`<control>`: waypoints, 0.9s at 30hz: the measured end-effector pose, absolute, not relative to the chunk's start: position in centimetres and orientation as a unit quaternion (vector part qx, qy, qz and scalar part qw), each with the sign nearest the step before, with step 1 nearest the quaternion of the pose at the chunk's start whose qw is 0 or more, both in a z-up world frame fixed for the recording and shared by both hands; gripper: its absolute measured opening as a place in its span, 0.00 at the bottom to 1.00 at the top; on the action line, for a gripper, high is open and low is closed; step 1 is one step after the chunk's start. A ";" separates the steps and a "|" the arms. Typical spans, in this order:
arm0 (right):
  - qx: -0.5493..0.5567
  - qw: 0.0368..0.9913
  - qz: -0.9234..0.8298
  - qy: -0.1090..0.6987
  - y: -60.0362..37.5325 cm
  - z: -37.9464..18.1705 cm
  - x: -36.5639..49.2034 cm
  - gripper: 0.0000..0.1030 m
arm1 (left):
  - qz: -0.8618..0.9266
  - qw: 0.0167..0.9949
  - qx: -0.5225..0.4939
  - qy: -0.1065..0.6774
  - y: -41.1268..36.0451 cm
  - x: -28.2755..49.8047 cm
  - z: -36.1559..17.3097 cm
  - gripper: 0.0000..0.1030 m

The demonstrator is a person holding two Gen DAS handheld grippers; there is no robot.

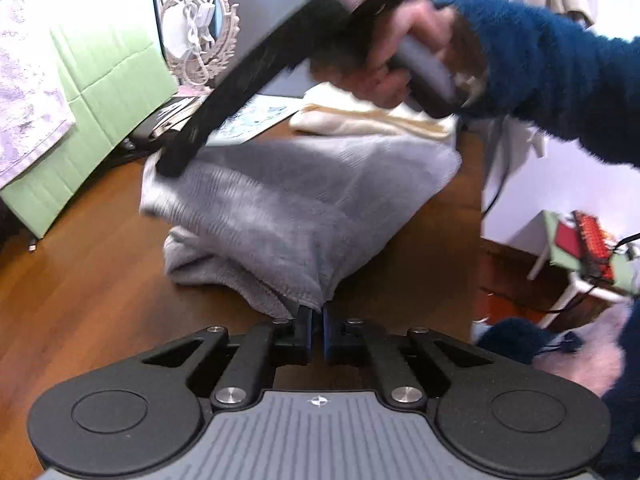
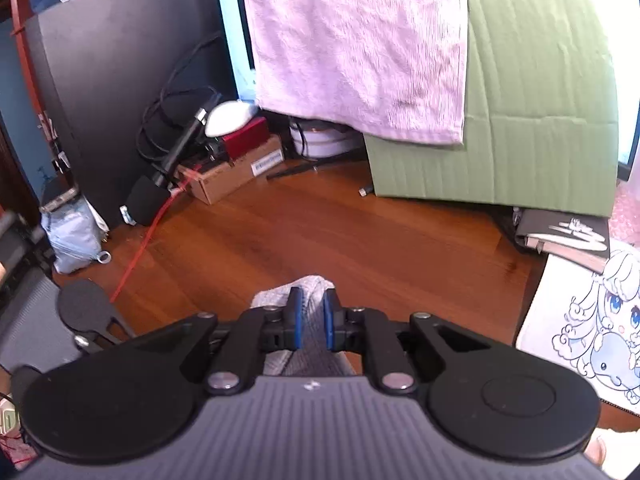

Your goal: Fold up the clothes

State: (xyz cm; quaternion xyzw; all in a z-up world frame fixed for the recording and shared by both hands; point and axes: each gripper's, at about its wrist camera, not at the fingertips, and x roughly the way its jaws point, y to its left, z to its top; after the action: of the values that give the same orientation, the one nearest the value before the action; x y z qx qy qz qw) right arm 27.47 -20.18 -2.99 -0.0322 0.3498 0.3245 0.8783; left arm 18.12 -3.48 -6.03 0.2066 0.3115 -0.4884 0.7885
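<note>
Two grippers share one grey fleece garment (image 1: 296, 208), which sits bunched near the middle of the wooden worktop (image 1: 80, 272). Your left gripper (image 1: 316, 320) has its jaws pressed together on the garment's near hem, while your right gripper (image 2: 311, 316) pinches a fold of the same grey cloth between its blue pads (image 2: 297, 320). In the left wrist view that right tool bears on the far left corner, likely so the layer lifts as one sheet. A cream garment (image 1: 360, 120) lies behind. Clutter hems you in: a green cardboard box (image 2: 520, 120) draped with a pale towel (image 2: 352, 40), cables (image 2: 176, 120), and an illustrated mat (image 2: 580, 320) at the right edge.
</note>
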 end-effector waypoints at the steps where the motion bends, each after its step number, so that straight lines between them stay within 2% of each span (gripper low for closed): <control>1: -0.036 0.876 0.321 0.359 -19.9 -3.6 27.9 0.11 | -0.491 0.786 0.204 0.316 -3.4 18.0 -5.8 0.04; 5: -0.040 0.860 0.307 0.406 -19.1 -6.8 29.8 0.13 | -0.495 0.778 0.179 0.343 -2.9 18.5 -5.6 0.03; 7: -0.020 0.859 0.310 0.407 -19.5 -7.2 30.2 0.17 | -0.497 0.777 0.161 0.351 -2.6 18.8 -5.7 0.03; 8: -0.007 0.861 0.308 0.405 -20.0 -7.0 30.3 0.23 | -0.495 0.779 0.157 0.353 -2.5 18.9 -5.8 0.03; 9: 0.006 0.862 0.306 0.403 -20.4 -6.8 30.3 0.37 | -0.492 0.780 0.158 0.352 -2.5 18.9 -5.9 0.03; 11: 0.018 0.874 0.294 0.386 -21.5 -5.8 29.8 0.41 | -0.488 0.786 0.160 0.343 -2.5 19.0 -6.0 0.03; 13: 0.030 0.884 0.284 0.371 -22.7 -4.6 28.8 0.42 | -0.485 0.795 0.169 0.323 -2.5 18.5 -6.0 0.09; 14: 0.039 0.888 0.281 0.363 -23.5 -4.0 28.0 0.47 | -0.484 0.797 0.180 0.314 -2.7 18.3 -6.0 0.12; 16: 0.052 0.895 0.278 0.344 -25.1 -2.8 26.1 0.51 | -0.483 0.797 0.203 0.300 -3.1 17.6 -6.2 0.31; 18: 0.059 0.904 0.272 0.324 -26.6 -1.8 23.8 0.53 | -0.476 0.800 0.225 0.286 -3.7 17.1 -6.4 0.35; 23: 0.091 0.922 0.234 0.294 -30.0 -1.2 17.1 0.59 | -0.465 0.804 0.265 0.260 -5.0 16.7 -7.3 0.33; 25: 0.090 0.929 0.212 0.289 -31.1 -1.4 14.3 0.59 | -0.459 0.809 0.253 0.266 -5.0 17.4 -7.1 0.07; 27: 0.075 0.938 0.189 0.282 -31.9 -1.7 11.5 0.59 | -0.460 0.812 0.235 0.274 -4.6 18.1 -6.7 0.05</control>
State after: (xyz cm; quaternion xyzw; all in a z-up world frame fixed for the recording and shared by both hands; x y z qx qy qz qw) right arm 11.52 -31.88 -1.65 0.0754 0.2817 0.1886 0.9378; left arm 18.10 -4.57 -6.72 0.2347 0.2737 -0.4597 0.8116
